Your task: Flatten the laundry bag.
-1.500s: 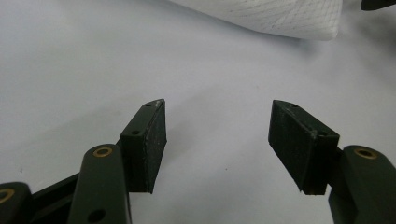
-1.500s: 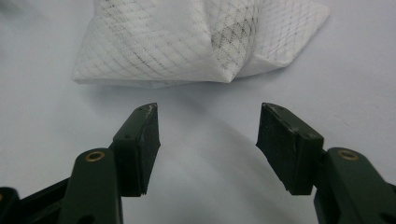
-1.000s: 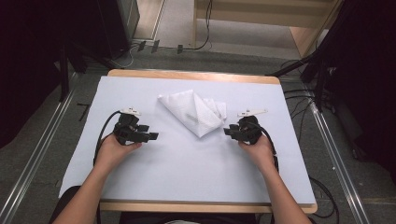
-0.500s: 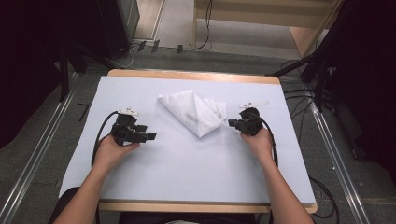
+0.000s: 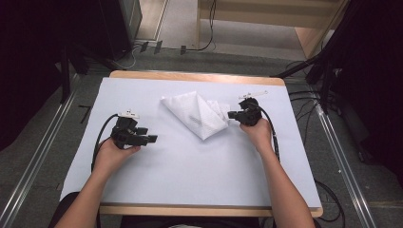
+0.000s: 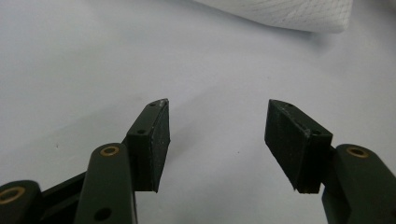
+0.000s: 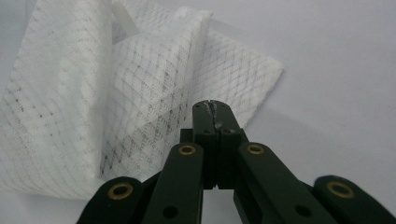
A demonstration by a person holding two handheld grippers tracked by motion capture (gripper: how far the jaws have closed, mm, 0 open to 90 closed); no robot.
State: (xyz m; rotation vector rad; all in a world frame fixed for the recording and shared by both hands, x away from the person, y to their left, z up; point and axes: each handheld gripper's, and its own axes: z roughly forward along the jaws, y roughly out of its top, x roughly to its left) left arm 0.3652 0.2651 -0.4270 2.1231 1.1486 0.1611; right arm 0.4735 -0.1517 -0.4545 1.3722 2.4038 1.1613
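A white mesh-patterned cloth (image 5: 197, 116) lies folded into a rough triangle on the table's far middle. In the right gripper view the cloth (image 7: 93, 93) stands just ahead, its layers loosely raised. My right gripper (image 5: 231, 115) points left at the cloth's right edge, jaws shut together (image 7: 212, 106); whether any cloth is pinched between them I cannot tell. My left gripper (image 5: 151, 139) rests low over the table at the left, pointing right, open with nothing between its jaws (image 6: 217, 126). A corner of the cloth (image 6: 289, 11) lies well beyond them.
A pale blue-white sheet covers the table (image 5: 190, 175), with a wooden rim (image 5: 199, 77) at the far edge. Black cables (image 5: 100, 137) trail from both grippers. Metal rails (image 5: 43, 156) run along the floor on both sides.
My right hand has moved away from me toward the far side, up along the cloth's right edge. The left hand and the cloth have stayed put.
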